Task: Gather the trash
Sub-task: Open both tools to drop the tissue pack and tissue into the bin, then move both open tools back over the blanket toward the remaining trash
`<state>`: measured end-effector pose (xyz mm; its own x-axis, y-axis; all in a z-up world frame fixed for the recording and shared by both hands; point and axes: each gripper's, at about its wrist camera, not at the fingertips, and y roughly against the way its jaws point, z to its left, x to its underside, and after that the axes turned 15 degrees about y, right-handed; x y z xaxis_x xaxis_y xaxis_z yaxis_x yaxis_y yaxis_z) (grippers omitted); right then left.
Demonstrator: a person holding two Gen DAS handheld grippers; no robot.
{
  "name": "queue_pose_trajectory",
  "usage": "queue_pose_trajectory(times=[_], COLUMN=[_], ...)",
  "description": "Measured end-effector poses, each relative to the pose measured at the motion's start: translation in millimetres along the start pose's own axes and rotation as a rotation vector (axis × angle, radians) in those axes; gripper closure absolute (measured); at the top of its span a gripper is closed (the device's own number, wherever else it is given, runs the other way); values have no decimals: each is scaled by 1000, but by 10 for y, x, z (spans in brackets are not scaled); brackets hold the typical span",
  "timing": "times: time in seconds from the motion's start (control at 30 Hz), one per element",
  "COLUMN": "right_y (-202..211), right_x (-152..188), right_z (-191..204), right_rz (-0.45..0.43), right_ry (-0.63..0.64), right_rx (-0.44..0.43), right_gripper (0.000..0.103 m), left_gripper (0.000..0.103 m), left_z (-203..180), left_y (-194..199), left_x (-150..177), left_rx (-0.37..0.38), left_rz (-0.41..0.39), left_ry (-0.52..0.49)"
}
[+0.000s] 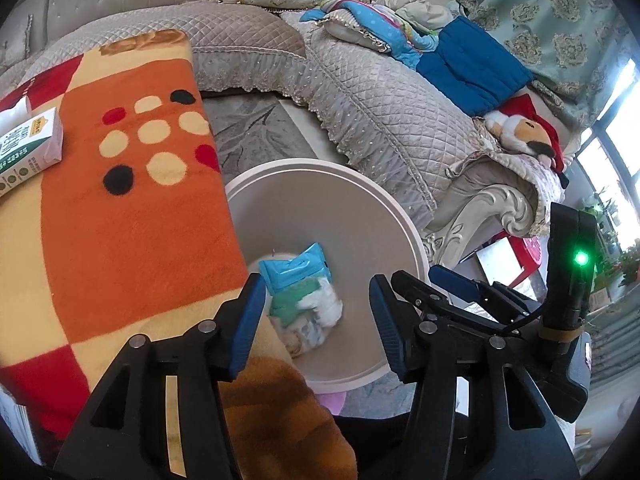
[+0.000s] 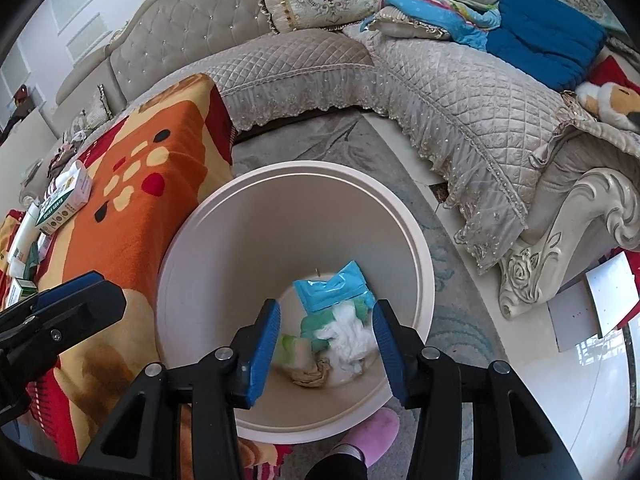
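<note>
Both grippers, left (image 1: 318, 320) and right (image 2: 326, 344), hang wide open and empty above the bin (image 2: 420, 264) holding trash (image 2: 332, 320); the person should next reach the box (image 1: 28, 144) on the blanket (image 1: 132, 216), squeezing gently.

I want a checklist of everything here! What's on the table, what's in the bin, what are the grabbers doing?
Surface: orange patterned blanket covers the table.
Job's things: white bin on the floor holds a blue wrapper, white tissue and other scraps.
Clutter: green-and-white carton lies on the blanket; more small boxes at the table's far end.
Grippers: left gripper open above the bin, empty; right gripper open above the bin, empty.
Cables: nothing seen.
Surroundings: quilted sofa, blue cushion, plush toy, pink slipper.
</note>
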<state>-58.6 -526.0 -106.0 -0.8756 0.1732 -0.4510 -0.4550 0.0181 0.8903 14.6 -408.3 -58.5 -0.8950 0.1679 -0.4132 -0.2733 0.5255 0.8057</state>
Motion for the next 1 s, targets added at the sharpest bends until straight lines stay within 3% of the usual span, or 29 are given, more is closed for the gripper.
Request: queue_pose_trajectory(times=[0.63,1.0], right_y=[87,264], right_x=[-7,-102], right_z=[207,554], right_rz=[-5,-34], right_ry=[18,74], right_rx=[-15,-57], right_gripper=[57,56], left_gripper=[50,50], left_z=[84,276], left_y=[227,493], left_x=[162,378], left_rx=[-21,-44], left_rz=[-15,-5], left_ry=[-2,5])
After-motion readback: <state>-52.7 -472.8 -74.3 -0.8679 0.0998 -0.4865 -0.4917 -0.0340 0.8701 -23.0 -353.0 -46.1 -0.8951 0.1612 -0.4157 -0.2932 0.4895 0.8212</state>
